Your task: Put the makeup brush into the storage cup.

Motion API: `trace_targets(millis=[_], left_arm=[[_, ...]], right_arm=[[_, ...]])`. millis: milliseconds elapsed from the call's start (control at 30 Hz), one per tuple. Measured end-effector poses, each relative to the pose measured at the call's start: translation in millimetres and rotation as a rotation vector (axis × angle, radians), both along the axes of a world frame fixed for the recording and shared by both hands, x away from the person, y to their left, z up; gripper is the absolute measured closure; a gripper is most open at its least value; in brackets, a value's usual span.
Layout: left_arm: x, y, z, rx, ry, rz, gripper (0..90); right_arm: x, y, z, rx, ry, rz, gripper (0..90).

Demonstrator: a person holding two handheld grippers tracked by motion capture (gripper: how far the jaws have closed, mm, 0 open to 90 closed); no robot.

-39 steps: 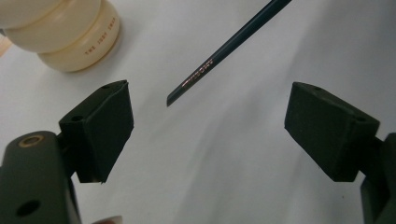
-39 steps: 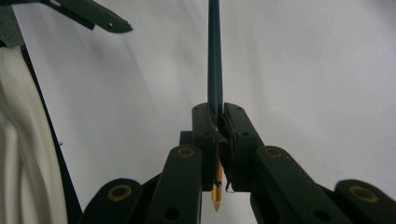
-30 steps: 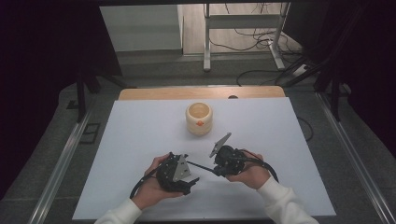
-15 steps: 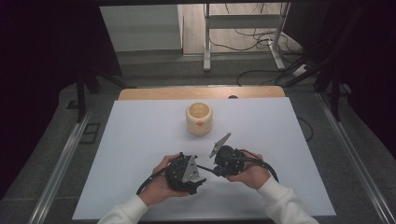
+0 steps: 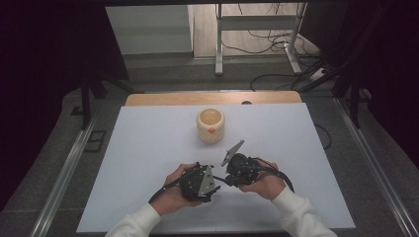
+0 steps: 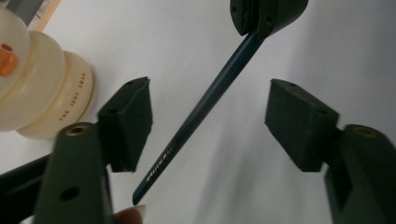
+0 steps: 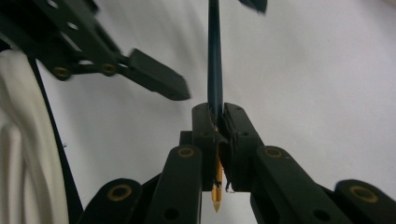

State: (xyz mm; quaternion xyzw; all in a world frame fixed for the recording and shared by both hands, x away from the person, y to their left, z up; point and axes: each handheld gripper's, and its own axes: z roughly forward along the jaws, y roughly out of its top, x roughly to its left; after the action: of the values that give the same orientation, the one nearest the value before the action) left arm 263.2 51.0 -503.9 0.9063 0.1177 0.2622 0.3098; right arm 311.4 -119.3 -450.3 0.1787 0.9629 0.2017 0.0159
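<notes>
Cream cup [image 5: 211, 125] stands clear beyond; R gripper [image 7: 216, 122] clamps pencil [image 6: 201, 105], L gripper [image 6: 210, 123] unclenched around it, closing.

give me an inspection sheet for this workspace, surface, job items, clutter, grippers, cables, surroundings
Surface: white table top, wooden strip at far edge.
Job's things: dark blue pencil, clamped at one end, other end free.
Clutter: cream ribbed pot with orange mark, standing apart.
Grippers: right gripper shut on pencil; left gripper jaws either side of pencil, just been closing, pads not touching.
Cables: black cable trailing from right gripper.
Surroundings: floor cables, metal frame legs.
</notes>
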Motion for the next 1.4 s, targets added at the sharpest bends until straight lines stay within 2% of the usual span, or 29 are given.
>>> trace_targets(millis=[100, 167, 267, 333, 433, 500, 533, 567, 600, 633, 667, 700, 733, 767, 800, 867, 933, 967, 1033, 1167, 1233, 1400], left_arm=[[-1.2, -3.8, -2.2, 0.021, -0.026, -0.015, 43.6], [-2.2, -5.9, -3.0, 0.057, -0.051, -0.031, 49.0], [-4.5, -7.5, -3.4, 0.067, -0.072, -0.034, 62.4], [-4.9, -6.3, -1.1, 0.069, -0.067, -0.036, 70.5], [-6.0, -5.7, -0.1, 0.072, -0.071, -0.038, 74.4], [-7.7, -7.2, -1.2, 0.076, -0.054, -0.048, 77.6], [-7.8, -7.8, -1.4, 0.087, -0.053, -0.057, 79.3], [-7.0, -7.5, 0.7, 0.132, -0.057, -0.08, 80.7], [-7.4, -8.4, 0.5, 0.137, -0.047, -0.089, 82.0], [-9.9, -11.8, -4.6, 0.056, -0.03, -0.07, 83.0], [-9.8, -12.0, -4.4, 0.056, -0.026, -0.07, 83.5], [-7.4, -9.0, 1.2, 0.137, -0.039, -0.088, 83.6], [-7.1, -8.2, 2.0, 0.133, -0.036, -0.084, 83.7], [-6.9, -7.1, 2.2, 0.096, -0.025, -0.073, 83.7], [-6.4, -5.9, 3.3, 0.092, -0.021, -0.072, 83.7], [-5.3, -3.2, 5.9, 0.093, -0.026, -0.072, 83.8], [-5.1, -1.8, 6.1, 0.073, -0.021, -0.066, 83.8], [-4.8, -0.9, 7.1, 0.084, -0.022, -0.067, 83.7], [-5.1, 0.1, 7.5, 0.08, -0.023, -0.061, 83.7], [-4.7, 2.2, 8.7, 0.075, -0.026, -0.051, 83.7], [-4.6, 3.2, 8.7, 0.052, -0.024, -0.039, 83.7], [-2.7, 8.6, 11.2, 0.026, -0.017, -0.018, 83.7]], right_arm=[[-1.9, 1.4, 1.3, 0.007, 0.003, 0.013, 84.7], [-2.3, 1.8, 2.1, 0.006, -0.004, 0.02, 84.7], [-2.8, 1.9, 2.5, 0.01, -0.003, 0.021, 84.7], [-2.8, 1.8, 2.5, 0.007, 0.002, 0.032, 84.7], [-3.3, 1.6, 5.0, 0.028, -0.002, 0.026, 84.5], [-3.1, 0.8, 8.3, 0.042, -0.002, 0.029, 84.4], [-2.8, 0.3, 9.5, 0.052, -0.002, 0.028, 84.2], [-2.5, -0.1, 10.0, 0.06, 0.0, 0.025, 83.8], [-2.1, -0.6, 10.5, 0.064, 0.002, 0.022, 83.2], [-1.4, -1.3, 10.7, 0.07, 0.002, 0.018, 82.6], [-0.8, -2.0, 10.7, 0.076, 0.001, 0.012, 82.1], [-0.5, -2.3, 10.6, 0.08, 0.003, 0.008, 81.8], [0.2, -3.0, 10.5, 0.088, -0.001, 0.006, 80.9], [0.5, -3.4, 10.7, 0.098, -0.002, -0.002, 78.2], [1.7, -4.5, 11.5, 0.116, -0.01, -0.019, 70.6], [3.7, -7.2, 13.8, 0.153, -0.028, -0.059, 62.6], [5.3, -10.5, 17.5, 0.193, -0.054, -0.092, 50.8], [6.7, -12.9, 19.8, 0.216, -0.069, -0.107, 47.5], [8.7, -19.7, 25.2, 0.259, -0.095, -0.136, 38.6], [8.4, -26.3, 29.2, 0.308, -0.113, -0.164, 30.1], [9.1, -29.8, 29.7, 0.332, -0.128, -0.153, 29.0], [8.6, -37.8, 31.0, 0.387, -0.151, -0.148, 23.0]])
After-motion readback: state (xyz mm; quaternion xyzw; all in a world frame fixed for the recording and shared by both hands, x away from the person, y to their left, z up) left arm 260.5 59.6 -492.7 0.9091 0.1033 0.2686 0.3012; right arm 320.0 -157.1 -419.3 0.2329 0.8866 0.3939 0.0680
